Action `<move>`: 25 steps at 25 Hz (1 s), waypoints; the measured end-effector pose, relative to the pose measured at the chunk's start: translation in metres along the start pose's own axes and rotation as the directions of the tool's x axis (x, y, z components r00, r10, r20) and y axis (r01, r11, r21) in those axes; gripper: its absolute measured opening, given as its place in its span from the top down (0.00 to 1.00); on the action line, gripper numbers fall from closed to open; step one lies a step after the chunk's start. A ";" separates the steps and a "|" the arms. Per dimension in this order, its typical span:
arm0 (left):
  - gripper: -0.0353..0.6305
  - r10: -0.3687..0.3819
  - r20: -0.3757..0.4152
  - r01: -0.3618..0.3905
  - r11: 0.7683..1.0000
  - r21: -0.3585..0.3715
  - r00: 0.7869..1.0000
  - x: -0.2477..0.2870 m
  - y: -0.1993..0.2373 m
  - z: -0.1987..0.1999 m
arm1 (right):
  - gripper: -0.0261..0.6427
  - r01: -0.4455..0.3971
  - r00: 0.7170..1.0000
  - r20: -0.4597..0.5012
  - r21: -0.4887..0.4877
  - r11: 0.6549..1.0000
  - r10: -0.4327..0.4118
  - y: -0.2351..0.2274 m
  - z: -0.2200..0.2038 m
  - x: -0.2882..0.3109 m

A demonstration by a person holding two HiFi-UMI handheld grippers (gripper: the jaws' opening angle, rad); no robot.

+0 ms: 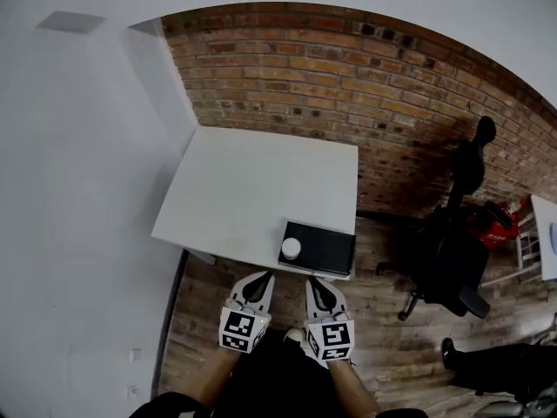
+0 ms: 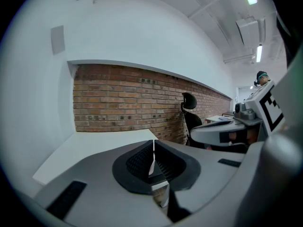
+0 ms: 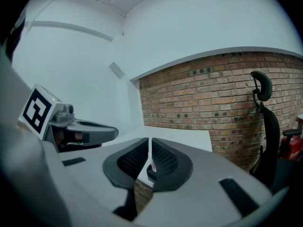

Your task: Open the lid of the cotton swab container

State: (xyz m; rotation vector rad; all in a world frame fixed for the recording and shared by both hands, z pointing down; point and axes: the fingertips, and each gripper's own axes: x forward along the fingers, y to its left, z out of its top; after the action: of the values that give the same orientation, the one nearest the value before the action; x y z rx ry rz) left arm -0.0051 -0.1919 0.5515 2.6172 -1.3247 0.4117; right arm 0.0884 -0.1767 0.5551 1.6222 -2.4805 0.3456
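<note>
left gripper: clenched, jaws pressed together with nothing between them; hangs over the wood floor, just short of the bench's near edge.
right gripper: clenched too and empty; beside the left one, to its right, also short of the bench.
bench: white and bare apart from one tray at its near right corner.
tray: black, flat, sits flush at the near edge.
cotton swab container: small white round tub on the left end of the tray, upright, just beyond and between the two grippers; nothing touches it.
lid: looks seated on the tub, though it's too small to confirm.
done: nothing visible; judging by the pose, this is the start, before any approach.
left: reach in, steady the tub with one gripper, take the lid with the other, lift it off.
far: brick wall behind the bench, black office chair far right, both clear of the work.
</note>
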 end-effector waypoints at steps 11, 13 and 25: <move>0.92 0.021 -0.010 -0.021 0.999 -0.028 1.000 0.004 0.020 -0.008 | 0.69 0.000 0.998 -0.063 -0.041 0.999 -0.002 0.001 -0.021 0.035; 0.92 0.017 -0.013 -0.017 0.999 -0.028 1.000 0.005 0.025 -0.010 | 0.65 0.015 0.998 -0.064 -0.046 0.999 -0.018 0.001 -0.024 0.043; 0.92 0.015 -0.034 -0.016 0.999 -0.032 0.999 0.003 0.049 -0.022 | 0.60 0.061 0.993 -0.099 -0.070 0.996 -0.068 -0.001 -0.068 0.083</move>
State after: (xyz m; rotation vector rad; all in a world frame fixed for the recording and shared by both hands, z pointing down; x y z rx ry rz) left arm -0.0468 -0.2163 0.5753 2.5638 -1.3310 0.4311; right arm 0.0562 -0.2312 0.6421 1.6121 -2.3343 0.3246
